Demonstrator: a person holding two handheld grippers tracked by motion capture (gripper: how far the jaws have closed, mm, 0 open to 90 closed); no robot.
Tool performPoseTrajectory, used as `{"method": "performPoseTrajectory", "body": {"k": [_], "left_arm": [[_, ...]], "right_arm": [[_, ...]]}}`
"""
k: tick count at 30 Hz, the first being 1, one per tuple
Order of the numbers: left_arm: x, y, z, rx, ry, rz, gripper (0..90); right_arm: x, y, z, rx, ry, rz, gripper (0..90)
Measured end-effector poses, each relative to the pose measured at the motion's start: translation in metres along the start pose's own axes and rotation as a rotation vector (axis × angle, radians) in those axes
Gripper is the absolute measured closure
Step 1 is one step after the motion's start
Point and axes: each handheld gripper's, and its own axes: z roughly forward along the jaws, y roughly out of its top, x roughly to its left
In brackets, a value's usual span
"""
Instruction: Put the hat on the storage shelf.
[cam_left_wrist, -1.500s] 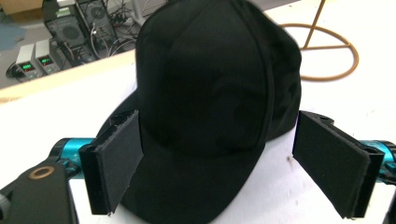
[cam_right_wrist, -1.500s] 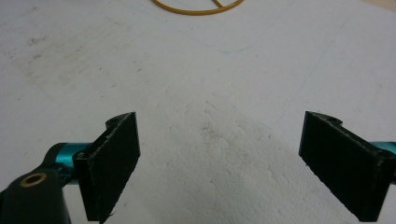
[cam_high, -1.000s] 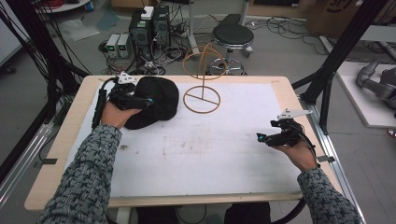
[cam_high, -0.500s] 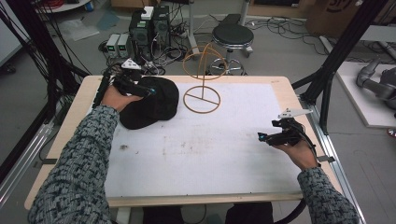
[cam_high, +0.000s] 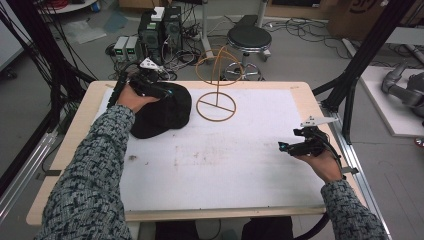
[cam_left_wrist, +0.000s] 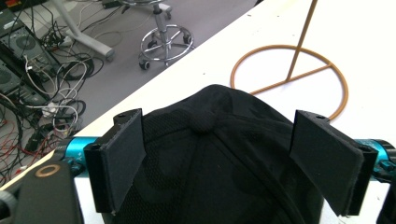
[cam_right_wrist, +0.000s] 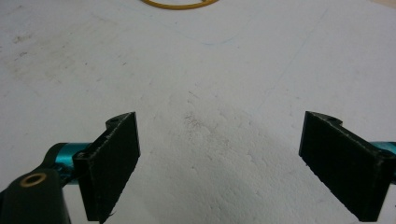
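Tools, two, both spread: left tool (cam_left_wrist: 219, 163) astride one black cap (cam_left_wrist: 210, 154), right tool (cam_right_wrist: 224, 163) over bare table (cam_right_wrist: 210, 70).

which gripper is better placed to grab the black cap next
Left. The left gripper is right over the black cap, its jaws open on either side of the crown. The right gripper is open too, but far off above the bare white mat.
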Motion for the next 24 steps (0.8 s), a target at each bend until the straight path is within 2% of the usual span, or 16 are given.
{"method": "performPoseTrajectory", "body": {"k": [6, 9, 13, 18, 21, 23, 24], "left_arm": [[0.002, 0.008, 0.013, 0.021, -0.005, 0.018, 20.1], [0.004, 0.008, 0.022, 0.051, -0.005, 0.029, 20.3], [0.007, 0.007, 0.030, 0.066, -0.002, 0.037, 20.1], [0.011, 0.007, 0.036, 0.068, 0.008, 0.028, 20.7], [0.012, 0.002, 0.041, 0.097, 0.002, 0.028, 25.5], [0.013, 0.001, 0.041, 0.094, -0.007, 0.031, 27.1], [0.012, 0.001, 0.042, 0.096, -0.014, 0.038, 31.3]], "right_arm": [[0.000, -0.001, -0.002, -0.005, 0.006, -0.002, 12.2], [0.000, -0.002, -0.002, -0.002, 0.006, 0.002, 12.2], [-0.001, -0.003, -0.002, -0.001, 0.008, -0.004, 12.2], [-0.003, -0.004, -0.001, 0.006, 0.009, -0.004, 12.2], [-0.003, -0.004, 0.001, 0.008, 0.013, -0.003, 12.2], [-0.003, -0.004, 0.002, 0.008, 0.014, -0.002, 12.2], [-0.004, -0.005, 0.003, 0.011, 0.014, -0.002, 12.2]]}}
